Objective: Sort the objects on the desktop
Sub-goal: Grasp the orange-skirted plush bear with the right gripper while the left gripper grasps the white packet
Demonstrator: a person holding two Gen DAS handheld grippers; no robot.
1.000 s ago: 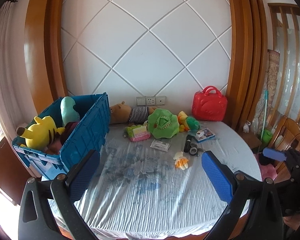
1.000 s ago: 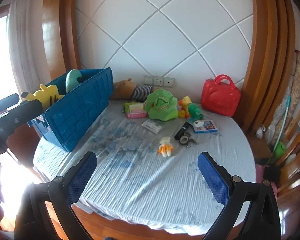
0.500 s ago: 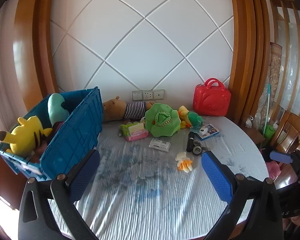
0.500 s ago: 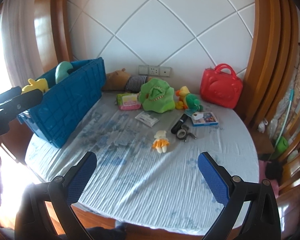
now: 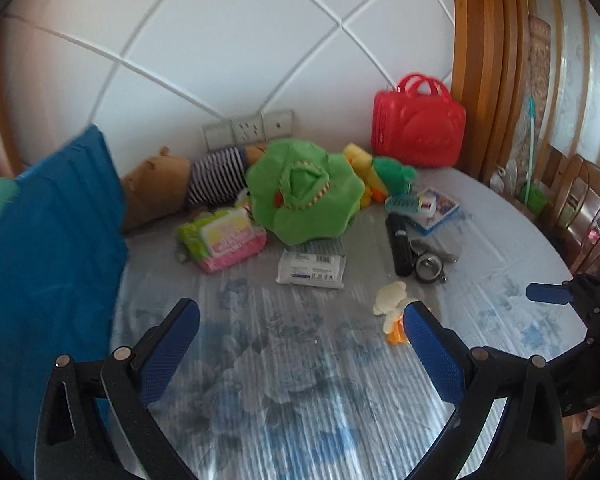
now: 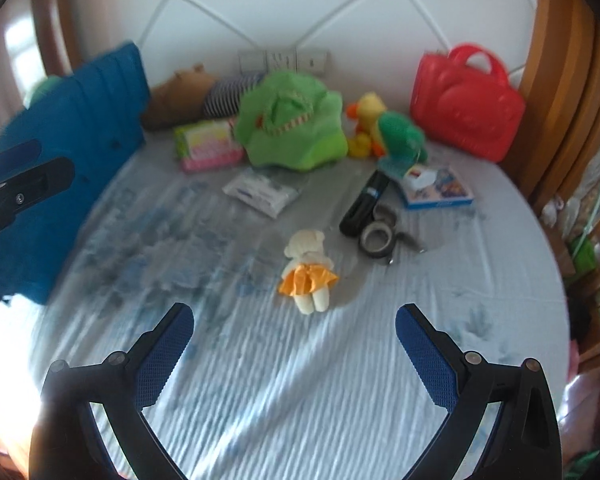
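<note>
Blue-padded left tongs [image 5: 300,322] and right tongs [image 6: 294,326] both stand wide apart and hold nothing, each hovering over the near part of the worktop [image 6: 300,380], which is covered with a pale blue ribbed cloth.

A small doll [image 6: 309,270] in an orange skirt lies on the cloth just ahead of the right tongs, between their two fingers in that view; in the left wrist view the doll [image 5: 392,308] is partly hidden behind the right-hand finger. Just beyond it lie a tape roll [image 6: 377,240] and a black tube [image 6: 365,204], touching each other, with a small box [image 6: 436,188] near them. A white packet [image 5: 312,266] lies flat near the middle.

Farther back, a green plush [image 5: 304,192] sits beside a pink and green wipes pack [image 5: 224,238]. A brown plush [image 5: 156,186] in a striped shirt lies against the wall behind them. A yellow and green plush [image 6: 384,128] is just right of the green one, and a red case [image 5: 418,128] stands upright at the back right.

A blue crate [image 5: 48,240] stands along the left edge of the worktop.
</note>
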